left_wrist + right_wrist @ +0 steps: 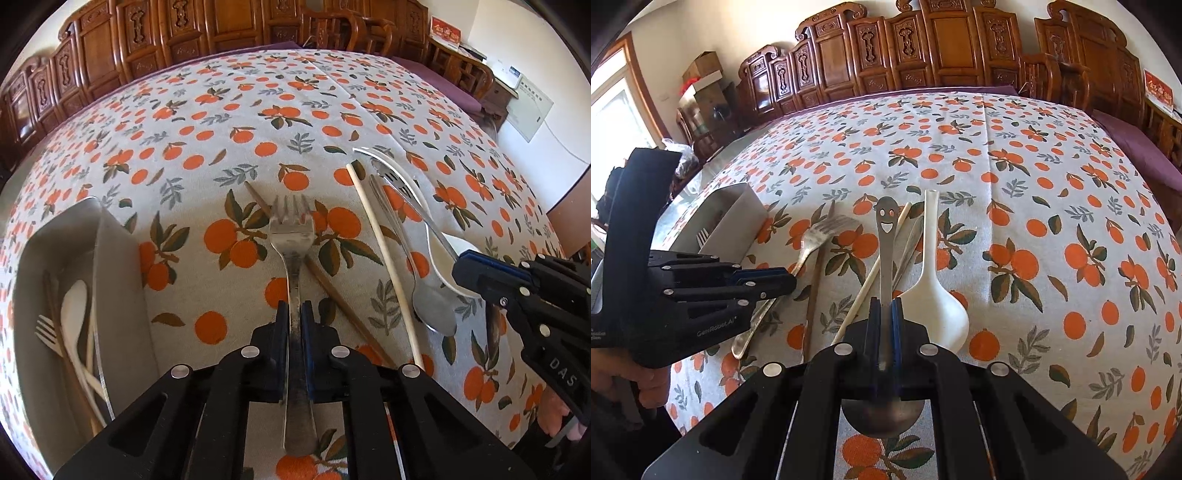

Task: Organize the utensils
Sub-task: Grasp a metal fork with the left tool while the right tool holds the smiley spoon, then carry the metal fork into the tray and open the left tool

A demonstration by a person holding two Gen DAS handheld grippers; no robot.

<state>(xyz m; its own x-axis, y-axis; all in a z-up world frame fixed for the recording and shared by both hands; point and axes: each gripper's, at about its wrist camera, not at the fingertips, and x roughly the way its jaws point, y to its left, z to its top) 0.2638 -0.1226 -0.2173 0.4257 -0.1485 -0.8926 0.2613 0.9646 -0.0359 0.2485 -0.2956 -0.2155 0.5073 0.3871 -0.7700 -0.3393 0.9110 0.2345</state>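
My left gripper (294, 314) is shut on the handle of a metal fork (291, 229), tines pointing away; it shows in the right wrist view (820, 236) held by the left gripper (786, 282). My right gripper (885, 314) is shut on the handle of a metal spoon (886, 236) with a smiley face; its bowl lies under the gripper body. In the left wrist view the right gripper (465, 267) is beside the spoon's bowl (434, 308). A grey utensil box (118, 266) at the left holds a fork, a white spoon and chopsticks.
On the orange-patterned tablecloth (1034, 221) lie a white plastic spoon (934, 288), a pale chopstick (384, 251), a brown chopstick (332, 288) and another metal utensil (908, 243). Carved wooden furniture (942, 55) stands behind the table. The box also shows in the right wrist view (735, 218).
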